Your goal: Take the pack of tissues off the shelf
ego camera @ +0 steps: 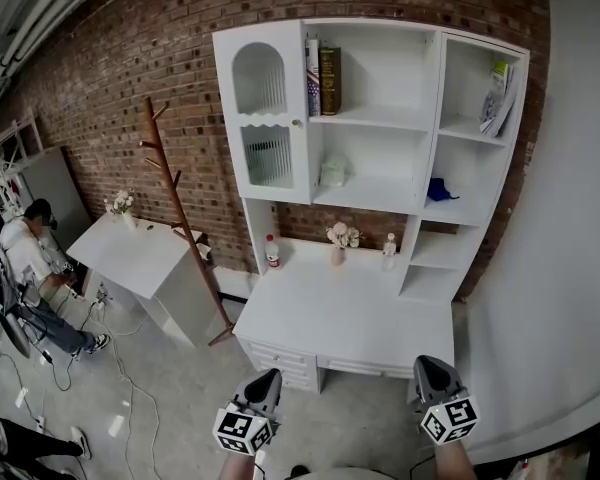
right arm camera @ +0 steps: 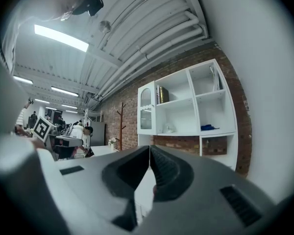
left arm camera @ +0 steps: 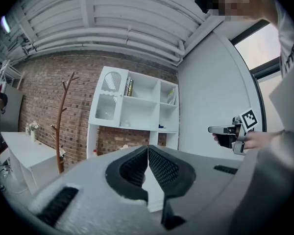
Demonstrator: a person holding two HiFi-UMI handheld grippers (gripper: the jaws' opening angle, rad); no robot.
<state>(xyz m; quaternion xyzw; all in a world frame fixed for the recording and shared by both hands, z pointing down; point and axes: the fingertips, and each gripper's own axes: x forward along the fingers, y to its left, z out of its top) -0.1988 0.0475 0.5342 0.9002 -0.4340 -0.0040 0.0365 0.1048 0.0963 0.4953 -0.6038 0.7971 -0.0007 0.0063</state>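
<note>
Locating the target: the pale, soft-looking pack of tissues (ego camera: 333, 172) is seen in the middle open compartment of the white wooden shelf unit (ego camera: 380, 118), well apart from the 2 grippers.
Handling: it is judged light, yielding and easily crushed; its wrap may be slippery.
Hold: a gentle pinch across the narrow sides is advised.
Left gripper (ego camera: 264, 383): the jaws are pressed together and nothing is held.
Right gripper (ego camera: 435, 373): the jaws are likewise closed and empty.
Compartment above: upright books (ego camera: 322, 80) are stored.
Top right compartment: leaning papers (ego camera: 500, 96) are kept.
Right middle compartment: a blue item (ego camera: 440, 189) is laid; its kind cannot be told.
Glass-door cabinet (ego camera: 263, 108): the contents are unclear.
</note>
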